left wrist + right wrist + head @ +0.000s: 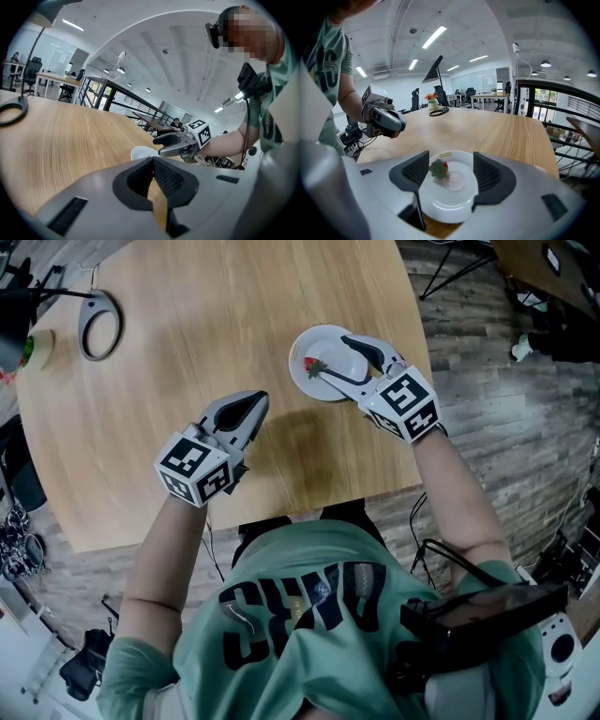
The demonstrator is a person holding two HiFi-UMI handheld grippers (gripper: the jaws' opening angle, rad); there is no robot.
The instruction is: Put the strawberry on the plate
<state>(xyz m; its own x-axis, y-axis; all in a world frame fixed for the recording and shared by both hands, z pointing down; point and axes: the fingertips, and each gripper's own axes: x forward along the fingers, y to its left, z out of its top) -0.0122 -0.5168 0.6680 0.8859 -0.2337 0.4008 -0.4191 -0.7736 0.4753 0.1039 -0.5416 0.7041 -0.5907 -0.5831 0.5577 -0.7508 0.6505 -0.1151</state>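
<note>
Right tongs (450, 164) spread; red strawberry (439, 168) on round white plate (447, 211)

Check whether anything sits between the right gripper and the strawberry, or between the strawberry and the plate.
Nothing visible does. The strawberry lies on the plate, directly between the jaws of the open right gripper, nearer one side. Only bare white plate shows around it.

Your right gripper (330, 357) angles forward and down with its jaws spread wide, gripping nothing, while your left gripper (251, 405) is held out to its left, jaws together and empty.
</note>
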